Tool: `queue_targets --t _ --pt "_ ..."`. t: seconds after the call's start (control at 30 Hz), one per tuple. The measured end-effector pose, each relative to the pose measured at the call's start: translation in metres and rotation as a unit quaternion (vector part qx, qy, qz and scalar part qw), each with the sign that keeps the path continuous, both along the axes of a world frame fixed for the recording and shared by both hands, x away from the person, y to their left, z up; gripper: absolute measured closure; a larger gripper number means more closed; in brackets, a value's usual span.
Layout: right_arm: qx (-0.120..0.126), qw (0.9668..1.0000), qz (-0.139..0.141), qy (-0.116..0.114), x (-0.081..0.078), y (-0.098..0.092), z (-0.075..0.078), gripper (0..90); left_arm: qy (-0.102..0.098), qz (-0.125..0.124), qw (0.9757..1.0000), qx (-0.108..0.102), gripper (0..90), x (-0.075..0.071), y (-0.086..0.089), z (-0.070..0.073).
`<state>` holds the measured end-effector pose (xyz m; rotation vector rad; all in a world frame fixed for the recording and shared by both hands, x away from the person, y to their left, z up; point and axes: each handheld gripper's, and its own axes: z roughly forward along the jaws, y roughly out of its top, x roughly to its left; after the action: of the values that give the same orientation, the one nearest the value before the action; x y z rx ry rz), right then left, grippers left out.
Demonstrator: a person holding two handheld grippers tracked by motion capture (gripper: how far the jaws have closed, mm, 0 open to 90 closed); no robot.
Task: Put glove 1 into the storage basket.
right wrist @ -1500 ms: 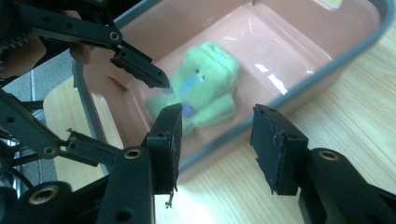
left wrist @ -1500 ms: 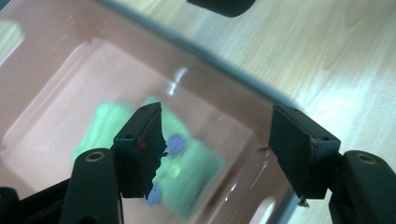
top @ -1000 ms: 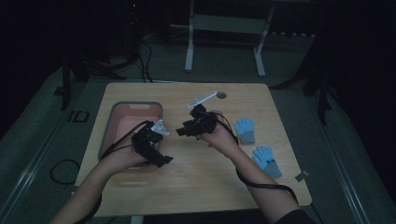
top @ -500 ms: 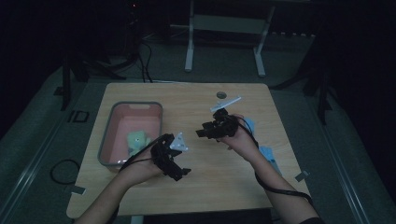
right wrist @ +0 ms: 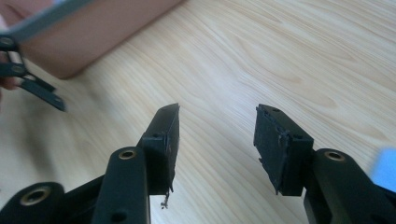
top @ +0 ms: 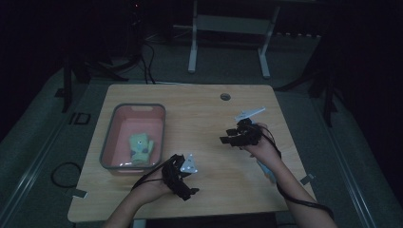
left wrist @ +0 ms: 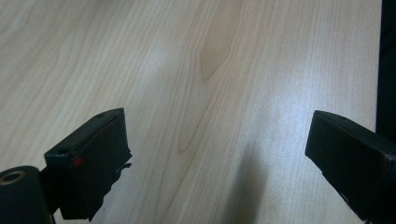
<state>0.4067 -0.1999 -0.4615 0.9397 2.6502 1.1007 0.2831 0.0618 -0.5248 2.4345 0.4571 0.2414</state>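
Wooden table [top: 209, 118], left hand-held gripper [left wrist: 217, 154] wide apart – empty, right hand-held gripper [right wrist: 217, 140] half-spread – empty

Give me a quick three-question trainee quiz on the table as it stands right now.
1. True or false: the right tongs hold something.
2. Where is the green item? A) in the pink bin B) on the bare table C) between the left tongs
3. What light blue thing lies beside the right hand?

Key: 1. False; the jaws stand apart over bare wood. 2. A. 3. A light blue cloth item, mostly hidden by the forearm; what it is cannot be told.
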Motion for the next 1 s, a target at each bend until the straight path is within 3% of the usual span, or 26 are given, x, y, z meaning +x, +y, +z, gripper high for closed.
queue_targets --t 0.13,0.33,0.53,0.63,0.7,0.83,1.0 --pt "-0.007 0.9998 -0.020 -0.008 0.002 -0.021 -0.005 51.3 0.003 0.011 0.9999 -0.010 6.4 -0.002 0.002 -0.008" --pt "-0.015 0.9984 -0.049 -0.025 0.006 -0.051 -0.012 52.0 -0.013 0.027 0.9994 -0.020 6.4 -0.005 0.003 -0.013" --pt "-0.024 0.9962 -0.082 -0.020 0.017 -0.075 -0.021 52.6 -0.028 0.033 0.9990 -0.012 6.4 -0.007 0.007 -0.017" --pt "-0.023 0.9950 -0.095 -0.019 0.026 -0.083 -0.025 53.9 -0.024 0.040 0.9985 -0.027 6.4 -0.008 0.014 -0.019" --pt "-0.025 0.9945 -0.100 -0.019 0.032 -0.087 -0.027 54.3 -0.025 0.044 0.9986 -0.016 6.4 -0.009 0.017 -0.020" --pt "-0.032 0.9931 -0.111 -0.020 0.045 -0.092 -0.034 55.5 -0.017 0.044 0.9985 -0.027 6.3 -0.012 0.022 -0.022" --pt "-0.042 0.9925 -0.113 -0.023 0.060 -0.094 -0.042 56.0 -0.019 0.042 0.9987 -0.023 6.3 -0.014 0.022 -0.029"
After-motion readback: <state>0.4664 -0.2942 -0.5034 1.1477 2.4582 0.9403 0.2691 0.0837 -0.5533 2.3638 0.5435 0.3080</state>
